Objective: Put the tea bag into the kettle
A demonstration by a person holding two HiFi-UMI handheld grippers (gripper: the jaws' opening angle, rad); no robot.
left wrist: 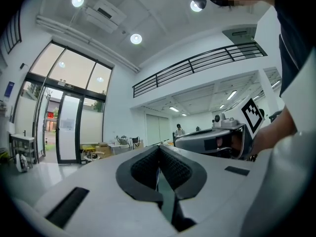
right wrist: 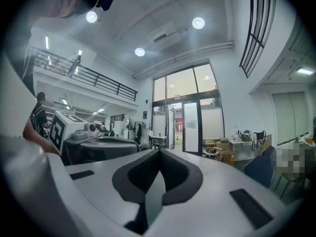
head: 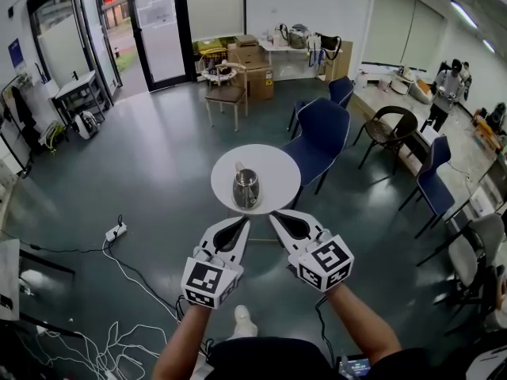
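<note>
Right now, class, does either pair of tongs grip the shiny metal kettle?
No, the kettle stands free on the round white table.

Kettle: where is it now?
In the head view, the kettle stands on the round white table, near its front edge; a blue chair is right of the table.

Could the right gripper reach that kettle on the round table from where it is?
Probably yes: the right gripper is shut at the near edge of the table, with nothing between it and the kettle.
</note>
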